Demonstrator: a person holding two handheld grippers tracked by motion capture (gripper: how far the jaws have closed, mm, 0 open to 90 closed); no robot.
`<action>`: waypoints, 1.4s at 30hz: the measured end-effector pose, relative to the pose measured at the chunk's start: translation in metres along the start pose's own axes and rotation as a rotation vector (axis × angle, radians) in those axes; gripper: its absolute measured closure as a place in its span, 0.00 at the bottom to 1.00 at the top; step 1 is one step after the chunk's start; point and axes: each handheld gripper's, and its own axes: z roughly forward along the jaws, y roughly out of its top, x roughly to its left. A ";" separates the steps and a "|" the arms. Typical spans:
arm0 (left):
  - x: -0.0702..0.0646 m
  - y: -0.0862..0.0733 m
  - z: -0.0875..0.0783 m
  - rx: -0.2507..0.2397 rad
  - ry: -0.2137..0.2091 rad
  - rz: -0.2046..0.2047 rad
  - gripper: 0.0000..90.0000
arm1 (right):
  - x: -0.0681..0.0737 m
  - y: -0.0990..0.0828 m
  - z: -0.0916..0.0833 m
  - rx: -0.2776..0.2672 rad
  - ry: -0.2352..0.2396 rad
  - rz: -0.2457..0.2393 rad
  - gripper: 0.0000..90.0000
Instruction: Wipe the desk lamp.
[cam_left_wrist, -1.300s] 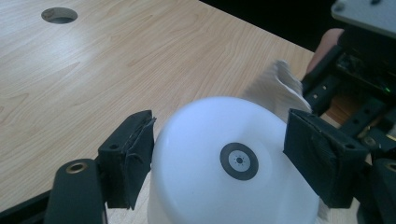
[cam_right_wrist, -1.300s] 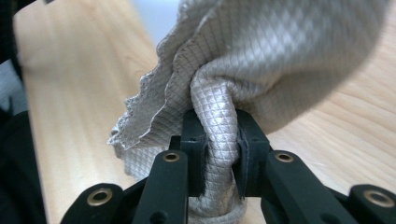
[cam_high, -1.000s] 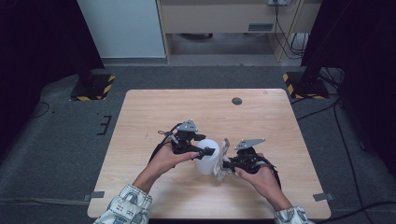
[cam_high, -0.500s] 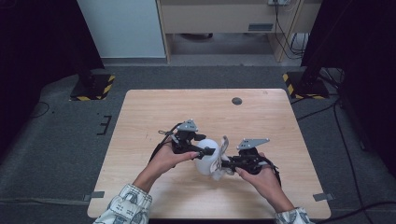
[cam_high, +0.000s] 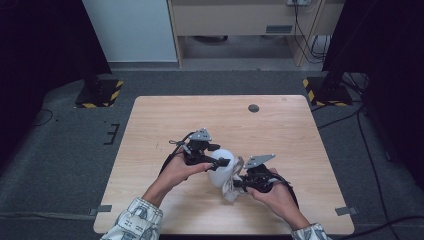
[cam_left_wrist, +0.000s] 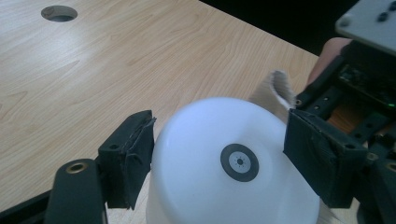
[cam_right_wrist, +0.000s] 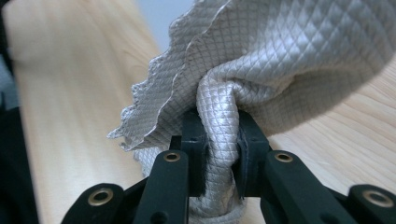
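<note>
Left tool (cam_left_wrist: 219, 163) clamps the upturned white cup (cam_left_wrist: 233, 163) standing on the desk (cam_high: 280, 125). Right tool (cam_right_wrist: 219, 140) pinches a grey quilted cloth (cam_right_wrist: 280, 60), bunched touching the cup's side.

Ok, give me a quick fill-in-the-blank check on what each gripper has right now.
1. The left gripper holds a white ____ between its pads.
2. The right gripper is shut on a grey quilted ____.
3. The round hole is in the ____, toward its far edge.

Missing words: cup; cloth; table
</note>
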 end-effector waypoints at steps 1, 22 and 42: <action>0.000 0.000 0.000 0.000 0.000 0.000 0.27 | 0.003 0.002 -0.002 -0.010 0.015 -0.005 0.86; 0.000 0.000 0.000 -0.001 0.002 0.003 0.27 | 0.024 0.008 0.030 0.028 0.073 -0.066 0.86; 0.000 0.000 0.000 -0.001 -0.001 0.003 0.27 | 0.016 -0.003 0.023 0.066 0.029 -0.062 0.86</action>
